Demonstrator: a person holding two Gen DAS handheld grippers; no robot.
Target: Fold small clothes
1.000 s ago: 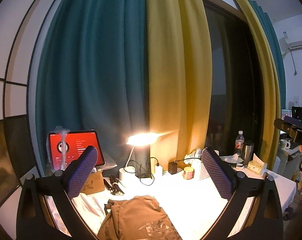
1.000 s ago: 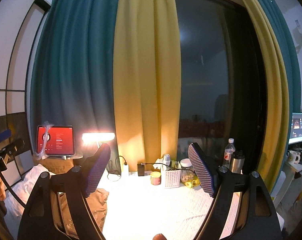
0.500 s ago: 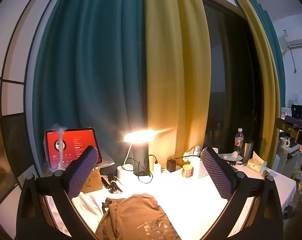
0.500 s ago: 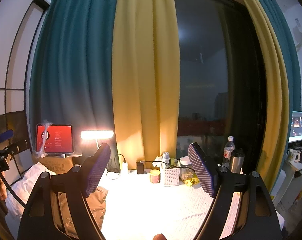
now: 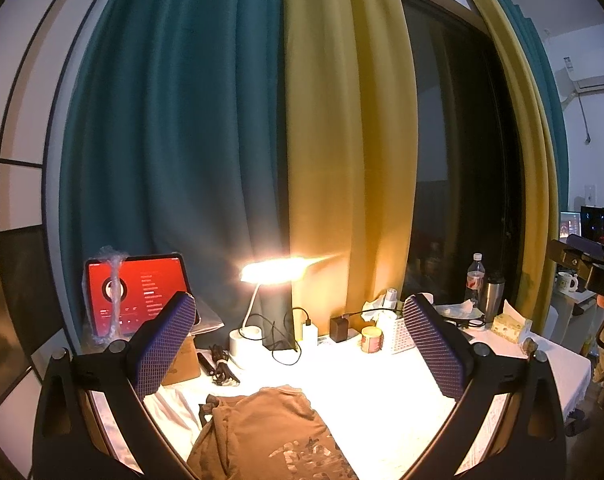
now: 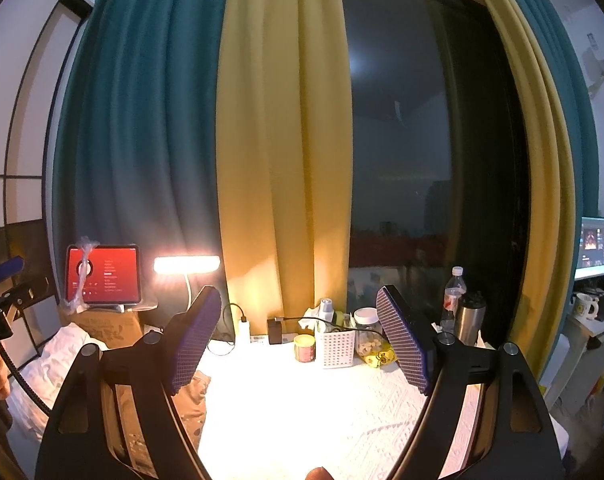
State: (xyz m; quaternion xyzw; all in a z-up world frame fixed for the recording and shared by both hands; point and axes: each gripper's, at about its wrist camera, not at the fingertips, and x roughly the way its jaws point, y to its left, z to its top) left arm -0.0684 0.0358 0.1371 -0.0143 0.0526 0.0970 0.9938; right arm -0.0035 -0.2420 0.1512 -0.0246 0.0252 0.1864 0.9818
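Note:
A small brown T-shirt [image 5: 266, 432] with a pale print lies crumpled on the white tablecloth [image 5: 373, 392], below and between the fingers in the left wrist view. My left gripper [image 5: 298, 336] hangs above it, open and holding nothing. In the right wrist view the same brown T-shirt [image 6: 192, 400] shows at the lower left, partly hidden behind the left finger. My right gripper [image 6: 298, 340] is open too, raised over the bare white tablecloth [image 6: 321, 412] to the right of the shirt.
Along the table's back edge stand a lit desk lamp [image 5: 270, 276], a red-screened tablet [image 5: 136, 292] on a cardboard box, chargers with cables, a small jar [image 6: 303, 348], a white perforated basket [image 6: 335, 346], a water bottle [image 6: 453, 300] and a steel flask [image 6: 469, 318]. White cloth [image 6: 54, 364] is heaped at left.
Both grippers have tilted slightly, so the table and shirt sit a little lower and nearer in view. Both stay open; the shirt has not moved.

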